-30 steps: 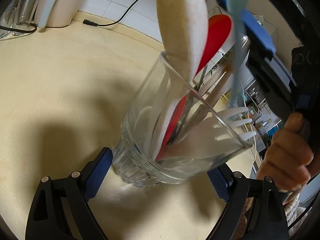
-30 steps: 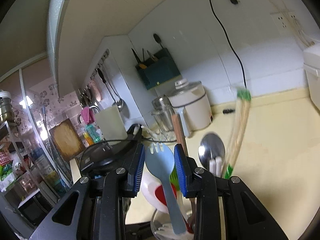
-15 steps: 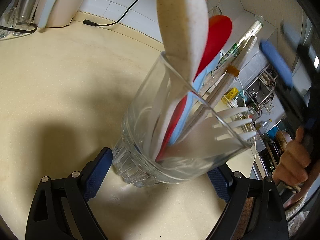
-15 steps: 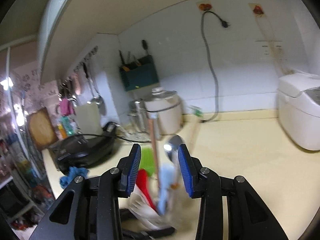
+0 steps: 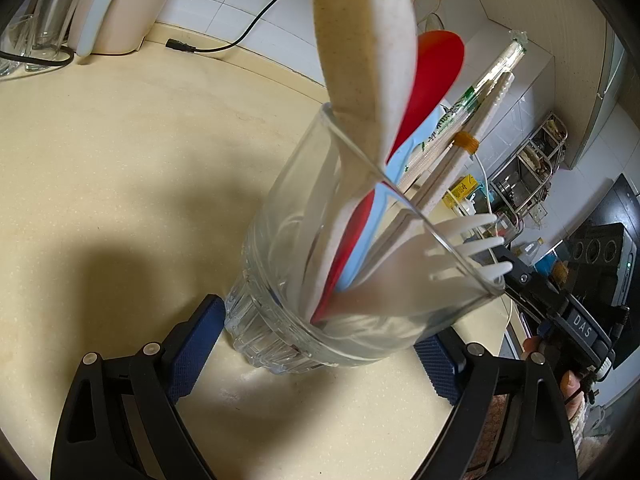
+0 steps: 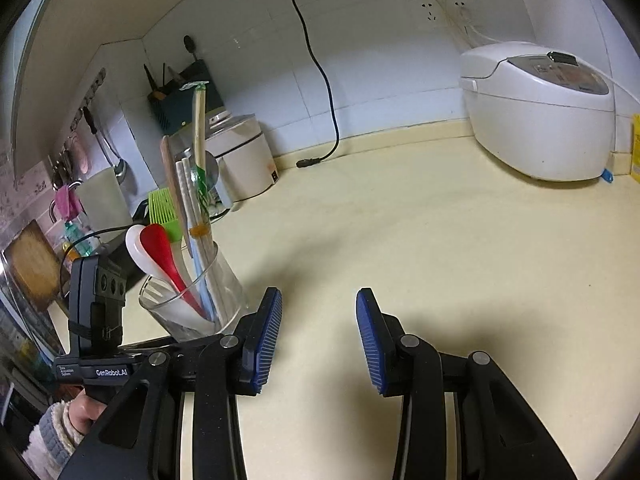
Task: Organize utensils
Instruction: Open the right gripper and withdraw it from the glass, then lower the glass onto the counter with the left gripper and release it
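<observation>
Glass tumbler [image 5: 320,280] crammed with utensils sits pinched in the left gripper [image 5: 312,344]; right gripper [image 6: 319,336] gapes empty, bare countertop [image 6: 440,240] toward 12 o'clock.

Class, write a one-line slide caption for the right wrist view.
Open right tool above bare counter; utensil-filled glass at left.

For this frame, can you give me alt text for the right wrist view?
An open, empty right claw hovers over a bare cream countertop. To its left, a drinking glass holds a red spoon, chopsticks and other utensils; a white rice cooker stands far right.
</observation>
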The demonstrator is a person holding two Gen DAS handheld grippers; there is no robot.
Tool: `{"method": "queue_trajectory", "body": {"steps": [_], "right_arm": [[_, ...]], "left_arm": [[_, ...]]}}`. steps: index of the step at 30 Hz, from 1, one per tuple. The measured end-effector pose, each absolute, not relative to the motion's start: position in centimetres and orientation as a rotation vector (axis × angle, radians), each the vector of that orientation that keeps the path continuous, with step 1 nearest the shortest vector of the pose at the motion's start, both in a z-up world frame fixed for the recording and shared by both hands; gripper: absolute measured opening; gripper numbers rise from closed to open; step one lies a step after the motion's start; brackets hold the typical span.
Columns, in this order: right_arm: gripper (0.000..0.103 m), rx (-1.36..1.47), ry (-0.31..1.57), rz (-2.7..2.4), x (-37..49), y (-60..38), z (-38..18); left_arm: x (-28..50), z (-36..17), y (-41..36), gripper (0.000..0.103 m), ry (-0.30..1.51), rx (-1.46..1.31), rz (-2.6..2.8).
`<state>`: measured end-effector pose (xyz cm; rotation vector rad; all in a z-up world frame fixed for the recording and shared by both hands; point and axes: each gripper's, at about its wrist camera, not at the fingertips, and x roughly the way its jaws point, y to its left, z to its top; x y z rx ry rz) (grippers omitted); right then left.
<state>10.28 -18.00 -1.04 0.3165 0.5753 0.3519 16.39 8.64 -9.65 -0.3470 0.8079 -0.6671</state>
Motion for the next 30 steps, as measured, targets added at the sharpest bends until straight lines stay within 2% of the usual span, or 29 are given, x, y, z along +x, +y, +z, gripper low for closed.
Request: {"method": "queue_trajectory", "body": {"steps": [8,30], "right_arm": [[0.039,0.145,0.635,0.355,10.5,-14.1,-2.1],[0.039,0.11,0.687,0.427,10.2,-12.1,-2.7]], "left_arm": [[16.4,-9.6,8.6,0.092,0.808,-0.346,-0.667],[16.3,-9.1,6.9,0.092,0.817,-0.263,-0.623]]}}
